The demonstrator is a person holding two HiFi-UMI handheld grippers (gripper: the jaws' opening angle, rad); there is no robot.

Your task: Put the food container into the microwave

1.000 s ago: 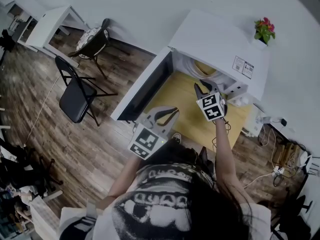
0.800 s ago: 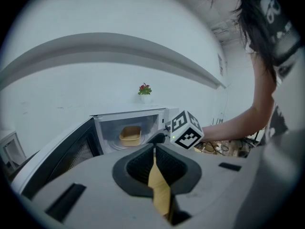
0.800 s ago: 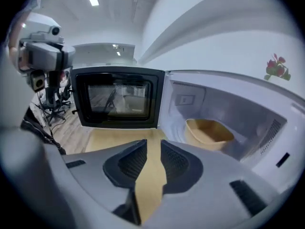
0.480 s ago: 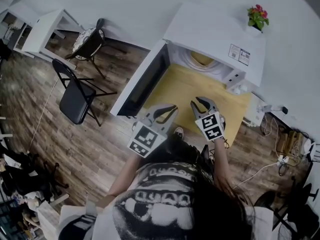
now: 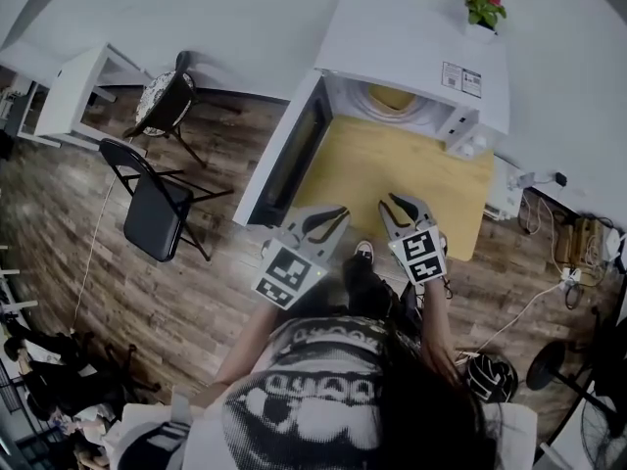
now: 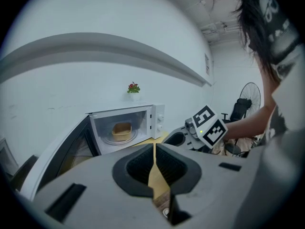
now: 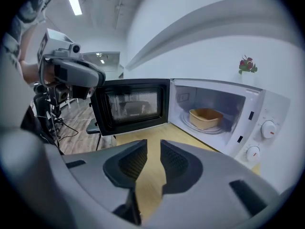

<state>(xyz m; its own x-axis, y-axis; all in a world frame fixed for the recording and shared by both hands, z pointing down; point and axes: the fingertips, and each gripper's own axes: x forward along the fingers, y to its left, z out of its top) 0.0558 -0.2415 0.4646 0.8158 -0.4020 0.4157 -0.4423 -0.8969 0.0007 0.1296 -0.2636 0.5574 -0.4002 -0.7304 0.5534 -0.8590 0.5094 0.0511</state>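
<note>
The tan food container point(image 7: 206, 118) sits on the turntable inside the white microwave point(image 5: 411, 52); it shows in the left gripper view too point(image 6: 122, 130). The microwave door point(image 5: 294, 160) stands swung wide to the left. Both grippers hover over the near edge of the yellow table point(image 5: 392, 169), well back from the oven. My left gripper point(image 5: 341, 213) is shut with its pads together and empty point(image 6: 154, 149). My right gripper point(image 5: 404, 204) is slightly open, a narrow gap between its pads, holding nothing point(image 7: 153, 149).
A small pot of red flowers point(image 5: 482, 13) stands on the microwave's top. Two black chairs point(image 5: 157, 209) point(image 5: 167, 101) and a white desk point(image 5: 73, 86) are on the wood floor at left. Cables and a power strip point(image 5: 578, 282) lie to the table's right.
My right gripper has drawn back from the microwave's opening to the table's near edge, empty. The container stays inside. The left gripper has hardly moved.
</note>
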